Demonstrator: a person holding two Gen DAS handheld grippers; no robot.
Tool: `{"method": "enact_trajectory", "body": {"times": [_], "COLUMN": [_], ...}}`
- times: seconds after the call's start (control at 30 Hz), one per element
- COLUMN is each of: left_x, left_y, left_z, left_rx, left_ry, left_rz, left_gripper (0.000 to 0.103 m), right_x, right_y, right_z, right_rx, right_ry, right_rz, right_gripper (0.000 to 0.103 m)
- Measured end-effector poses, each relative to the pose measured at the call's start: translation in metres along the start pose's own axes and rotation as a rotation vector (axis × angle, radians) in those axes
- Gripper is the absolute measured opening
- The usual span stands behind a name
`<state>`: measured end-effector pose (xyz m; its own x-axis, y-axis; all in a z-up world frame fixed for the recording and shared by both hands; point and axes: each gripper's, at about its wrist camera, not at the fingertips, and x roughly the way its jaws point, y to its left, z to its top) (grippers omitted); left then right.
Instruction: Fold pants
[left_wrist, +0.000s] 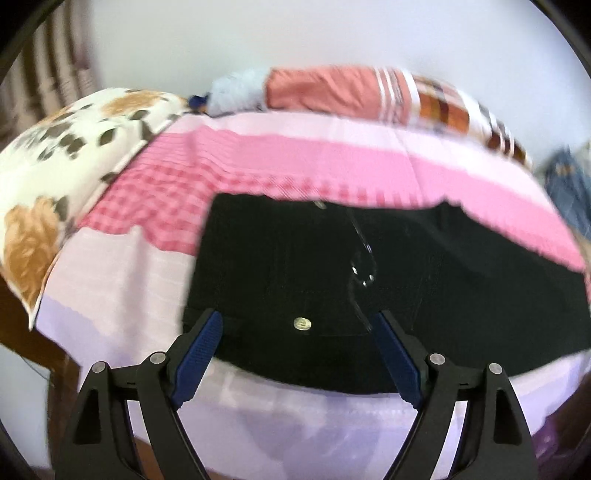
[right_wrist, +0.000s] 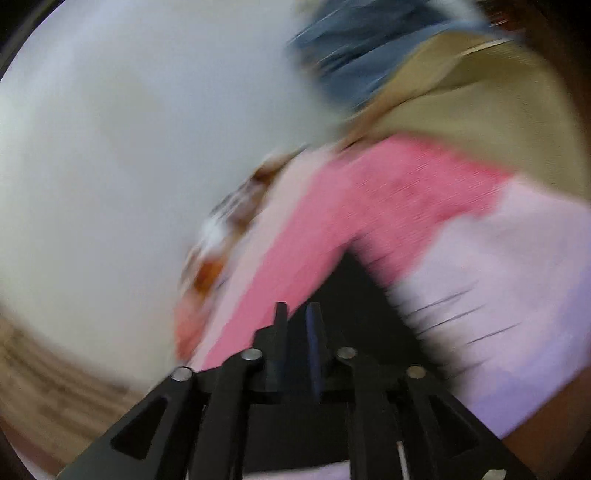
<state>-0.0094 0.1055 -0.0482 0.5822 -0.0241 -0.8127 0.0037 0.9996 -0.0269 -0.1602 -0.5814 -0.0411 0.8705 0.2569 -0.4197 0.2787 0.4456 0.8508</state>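
Black pants (left_wrist: 295, 266) flat on pink striped bedcover (left_wrist: 295, 162), waistband nearest.
Left gripper (left_wrist: 295, 325) spread wide, empty, astride waistband button (left_wrist: 302, 324). Right gripper (right_wrist: 297, 314) narrow; hold on cloth unclear through blur. Long axis apparently running rightward. Advised: pinch waistband corners evenly, lift level, fold along length.

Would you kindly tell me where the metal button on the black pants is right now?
In the left wrist view the metal button sits low at centre on the black pants, between the left gripper's open jaws.
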Motion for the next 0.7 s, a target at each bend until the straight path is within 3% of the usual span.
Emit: {"method": "enact_trajectory", "body": {"times": [0.07, 0.1, 0.2, 0.27, 0.37, 0.5, 0.57, 0.7], "left_x": [-0.011, -0.014, -0.006, 0.002, 0.016, 0.030, 0.034, 0.043], "left_y": [0.020, 0.032, 0.067, 0.090, 0.108, 0.105, 0.101, 0.101], "left_z": [-0.002, -0.006, -0.022, -0.034, -0.044, -0.048, -0.044, -0.033], "left_rx": [-0.063, -0.104, -0.242, -0.336, -0.413, -0.421, -0.436, -0.488], "left_ry": [0.007, 0.028, 0.133, 0.179, 0.239, 0.291, 0.292, 0.286], "left_rz": [-0.010, -0.005, -0.078, -0.087, -0.149, -0.244, -0.321, -0.386], "left_gripper": [0.084, 0.084, 0.082, 0.080, 0.067, 0.051, 0.048, 0.048], "right_x": [0.023, 0.036, 0.062, 0.072, 0.069, 0.054, 0.053, 0.049], "right_y": [0.018, 0.024, 0.027, 0.023, 0.020, 0.016, 0.017, 0.009], "right_z": [-0.021, -0.033, -0.068, -0.086, -0.091, -0.083, -0.082, -0.082], "right_rx": [0.001, 0.013, 0.044, 0.068, 0.067, 0.101, 0.109, 0.125], "right_ry": [0.115, 0.179, 0.304, 0.354, 0.360, 0.318, 0.302, 0.301], "right_rz": [0.107, 0.142, 0.142, 0.117, 0.049, 0.064, 0.058, 0.049], "right_gripper": [0.040, 0.044, 0.045, 0.045, 0.045, 0.049, 0.051, 0.053]}}
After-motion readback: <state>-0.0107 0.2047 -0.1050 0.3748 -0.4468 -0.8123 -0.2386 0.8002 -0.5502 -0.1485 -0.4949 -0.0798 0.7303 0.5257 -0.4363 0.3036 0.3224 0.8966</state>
